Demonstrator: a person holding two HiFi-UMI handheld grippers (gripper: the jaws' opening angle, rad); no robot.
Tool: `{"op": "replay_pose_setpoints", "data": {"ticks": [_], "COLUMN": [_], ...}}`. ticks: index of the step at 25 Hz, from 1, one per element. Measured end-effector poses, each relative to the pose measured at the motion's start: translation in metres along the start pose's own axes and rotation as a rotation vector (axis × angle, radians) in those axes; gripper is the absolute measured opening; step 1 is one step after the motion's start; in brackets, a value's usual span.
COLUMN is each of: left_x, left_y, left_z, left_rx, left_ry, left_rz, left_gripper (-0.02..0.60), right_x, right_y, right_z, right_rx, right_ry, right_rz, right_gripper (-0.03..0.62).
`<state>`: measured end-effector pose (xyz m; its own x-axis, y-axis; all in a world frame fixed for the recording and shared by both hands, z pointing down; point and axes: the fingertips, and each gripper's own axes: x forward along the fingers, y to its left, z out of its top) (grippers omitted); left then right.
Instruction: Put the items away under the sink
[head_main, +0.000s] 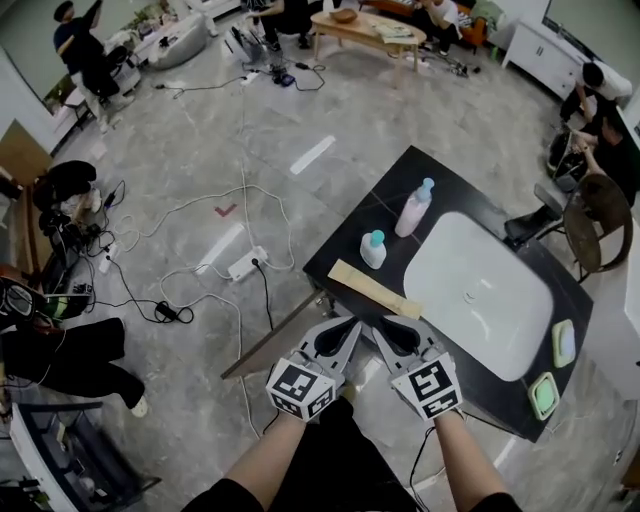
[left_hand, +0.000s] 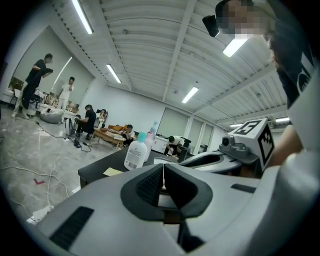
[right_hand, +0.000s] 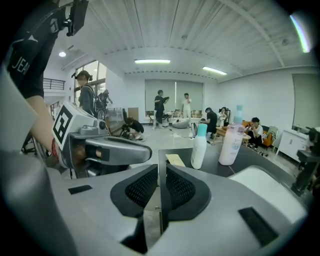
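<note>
A black counter (head_main: 460, 190) holds a white sink basin (head_main: 480, 290). On its left part stand a pink bottle with a blue cap (head_main: 414, 207) and a smaller white bottle with a teal cap (head_main: 373, 249). A pale wooden strip (head_main: 375, 290) lies near the front edge. My left gripper (head_main: 354, 322) and right gripper (head_main: 379, 321) hover side by side just in front of that edge, both shut with nothing in them. The left gripper view shows its shut tips (left_hand: 163, 167) and the white bottle (left_hand: 136, 152) beyond. The right gripper (right_hand: 161, 170) faces both bottles, white (right_hand: 199, 147) and pink (right_hand: 231, 142).
Two green dishes (head_main: 564, 343) (head_main: 543, 393) sit at the counter's right end. A thin brown panel (head_main: 270, 345) juts out below the counter's left corner. A power strip (head_main: 245, 263) and cables lie on the floor. Several people sit or stand around the room.
</note>
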<state>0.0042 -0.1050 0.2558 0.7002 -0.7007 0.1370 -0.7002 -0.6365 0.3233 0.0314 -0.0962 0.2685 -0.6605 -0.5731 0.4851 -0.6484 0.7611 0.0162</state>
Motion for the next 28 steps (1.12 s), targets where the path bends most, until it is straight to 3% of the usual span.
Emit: {"op": "replay_pose_setpoints", "data": {"ticks": [8,28], "left_x": [0.015,0.035], "left_y": [0.006,0.031], "left_z": [-0.011,-0.018], "left_rx": [-0.017,-0.055], "left_ry": [0.030,0.019], "left_rz": [0.004,0.002], "left_gripper": [0.009,0.009], "right_x": [0.020,0.051], "right_y": [-0.019,-0.049], "right_z": [-0.014,-0.048], "right_rx": [-0.065,-0.176], "right_ry": [0.086,0.283], "right_rz": [0.013,0.031], "right_gripper": [0.046,0.156]}}
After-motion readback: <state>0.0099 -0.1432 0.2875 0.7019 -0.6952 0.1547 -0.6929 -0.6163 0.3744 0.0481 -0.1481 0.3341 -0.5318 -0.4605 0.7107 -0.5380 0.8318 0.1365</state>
